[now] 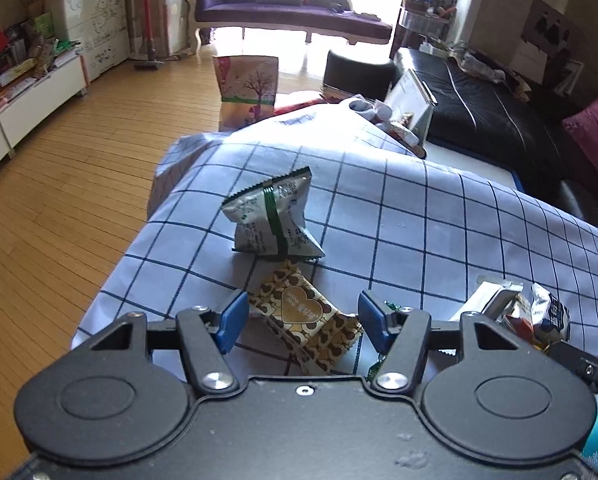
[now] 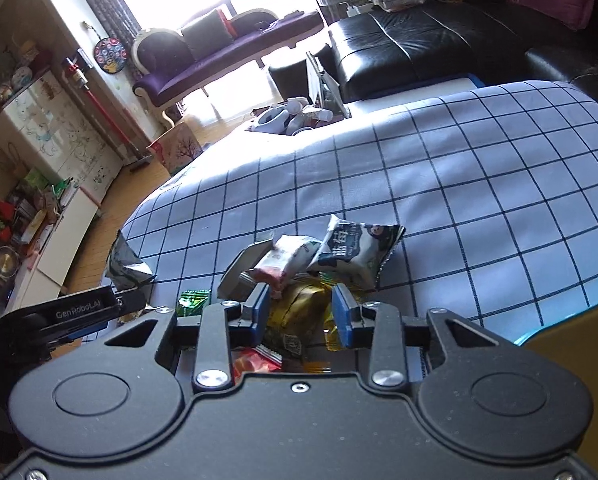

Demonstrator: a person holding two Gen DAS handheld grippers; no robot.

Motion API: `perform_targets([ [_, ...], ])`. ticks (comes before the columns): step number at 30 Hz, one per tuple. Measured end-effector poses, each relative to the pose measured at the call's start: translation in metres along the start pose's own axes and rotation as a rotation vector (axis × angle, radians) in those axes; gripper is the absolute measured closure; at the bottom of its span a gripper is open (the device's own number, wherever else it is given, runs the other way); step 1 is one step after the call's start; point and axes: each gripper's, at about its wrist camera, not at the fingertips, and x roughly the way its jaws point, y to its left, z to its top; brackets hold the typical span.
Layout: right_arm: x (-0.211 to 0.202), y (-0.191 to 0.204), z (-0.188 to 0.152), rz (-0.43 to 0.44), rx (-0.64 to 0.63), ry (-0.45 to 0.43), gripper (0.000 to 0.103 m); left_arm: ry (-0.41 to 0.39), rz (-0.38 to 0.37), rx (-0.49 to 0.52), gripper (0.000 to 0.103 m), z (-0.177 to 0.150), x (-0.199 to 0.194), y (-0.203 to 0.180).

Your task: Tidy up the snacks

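Note:
A brown packet with a heart print (image 1: pixel 299 308) lies on the blue checked cloth (image 1: pixel 419 208), between the blue pads of my left gripper (image 1: pixel 303 320); the jaws stand open around it. Beyond it a silver packet with a green band (image 1: pixel 273 216) stands on edge. My right gripper (image 2: pixel 301 312) hangs over a pile of snacks, open, with a yellow packet (image 2: pixel 299 304) between its pads. A white-and-black packet (image 2: pixel 355 248) and a pink-and-white one (image 2: pixel 287 260) lie just beyond its fingertips. A red packet (image 2: pixel 255 362) shows under the jaws.
A small green packet (image 2: pixel 193 300) lies left of the pile. A yellow container with a teal edge (image 2: pixel 571 360) sits at the near right. At the cloth's far end stands a box of clutter (image 1: pixel 403 116). A paper bag (image 1: pixel 249 88) stands on the wooden floor, a black sofa (image 1: pixel 499 120) to the right.

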Motion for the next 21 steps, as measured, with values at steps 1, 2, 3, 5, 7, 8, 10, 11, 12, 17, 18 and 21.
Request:
perform_targets([
  [1,0.001,-0.002,0.001,-0.003,0.004,-0.001,0.058,0.01,-0.01,-0.016,0.042,0.001,0.002,0.002],
  [2,0.0,-0.003,0.002,-0.005,0.008,-0.003,0.058,0.016,-0.019,-0.035,0.043,0.001,0.002,0.004],
  [3,0.0,-0.004,0.002,-0.008,0.013,-0.007,0.058,0.017,-0.027,-0.055,0.043,0.003,0.002,0.006],
  [5,-0.002,-0.006,0.005,-0.022,0.025,-0.02,0.058,0.015,-0.034,-0.091,0.043,0.006,0.003,0.009],
  [7,-0.004,-0.008,0.006,-0.032,0.033,-0.034,0.058,0.016,-0.023,-0.121,0.043,0.007,0.005,0.011],
  [8,-0.005,-0.009,0.007,-0.036,0.035,-0.039,0.058,0.02,-0.016,-0.13,0.043,0.008,0.007,0.011],
  [10,-0.005,-0.011,0.008,-0.04,0.039,-0.044,0.058,0.024,-0.001,-0.144,0.043,0.009,0.01,0.01],
  [11,-0.005,-0.012,0.009,-0.043,0.044,-0.044,0.058,0.024,0.006,-0.144,0.043,0.009,0.011,0.008],
  [12,-0.004,-0.014,0.009,-0.045,0.051,-0.042,0.058,0.026,0.015,-0.14,0.043,0.01,0.013,0.007],
  [17,0.001,-0.021,0.014,-0.055,0.073,-0.032,0.058,0.058,0.044,-0.141,0.043,0.009,0.019,0.007],
  [18,0.002,-0.023,0.016,-0.059,0.082,-0.034,0.058,0.063,0.041,-0.136,0.043,0.009,0.017,0.007],
  [21,0.006,-0.026,0.021,-0.071,0.095,-0.026,0.058,0.079,0.031,-0.121,0.042,0.007,0.017,0.008],
])
